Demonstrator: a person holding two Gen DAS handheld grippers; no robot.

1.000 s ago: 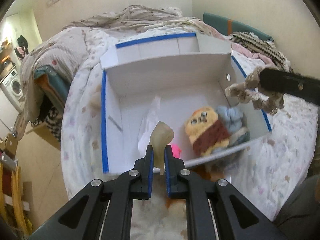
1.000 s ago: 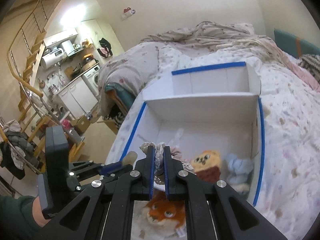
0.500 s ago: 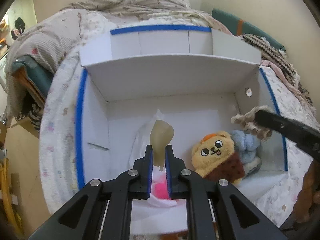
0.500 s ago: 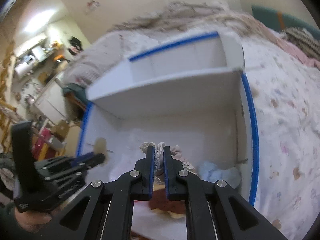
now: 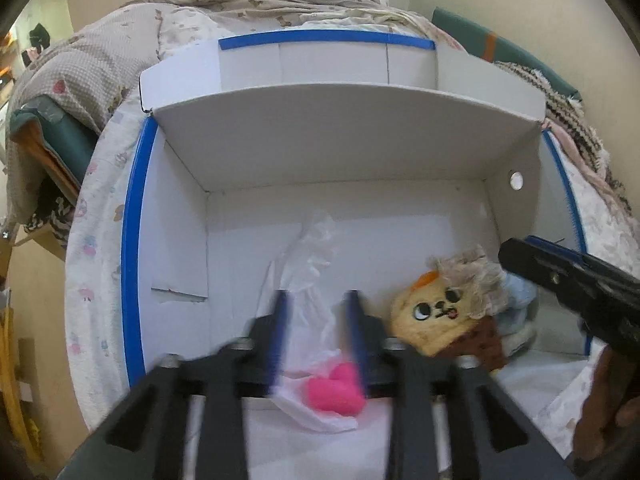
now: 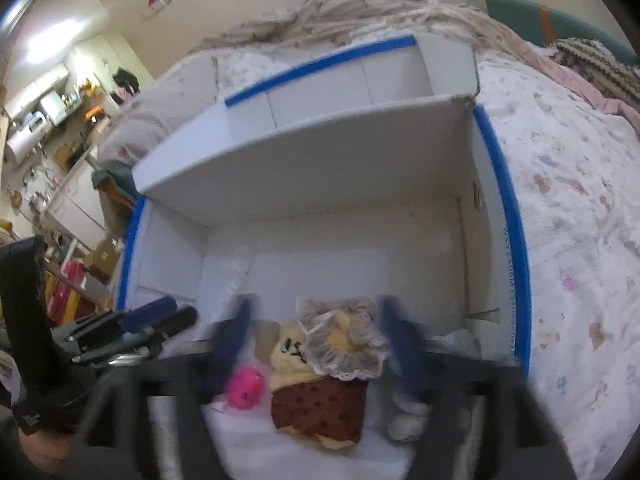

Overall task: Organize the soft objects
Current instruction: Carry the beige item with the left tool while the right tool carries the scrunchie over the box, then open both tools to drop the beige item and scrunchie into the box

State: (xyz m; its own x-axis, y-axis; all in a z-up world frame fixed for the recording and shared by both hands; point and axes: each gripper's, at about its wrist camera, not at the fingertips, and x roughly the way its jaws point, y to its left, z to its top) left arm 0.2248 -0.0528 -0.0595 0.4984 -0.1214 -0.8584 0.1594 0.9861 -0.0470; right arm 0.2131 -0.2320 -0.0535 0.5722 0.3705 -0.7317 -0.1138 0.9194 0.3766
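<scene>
A white cardboard box with blue-taped edges (image 5: 136,216) (image 6: 508,216) lies on the bed. Inside are a yellow plush bear in a brown dress (image 5: 436,320) (image 6: 316,400), a pink soft toy (image 5: 334,394) (image 6: 244,386) on white plastic wrap (image 5: 304,264), and a light blue plush (image 5: 520,292). A lace-trimmed cloth piece (image 6: 344,340) (image 5: 472,280) lies on the bear's head. My left gripper (image 5: 316,320) is open and empty above the pink toy. My right gripper (image 6: 316,336) is open around the lace piece and also shows in the left wrist view (image 5: 568,280).
The box sits on a floral bedsheet (image 6: 580,200). Rumpled quilts (image 5: 80,72) pile at the bed's far side. A striped knit cloth (image 5: 568,120) lies at the right. A kitchen area (image 6: 52,120) lies beyond the bed's left side.
Both grippers have opened. The beige soft piece has left my left gripper and is out of sight. The lace piece has dropped from my right gripper onto the bear's head.
</scene>
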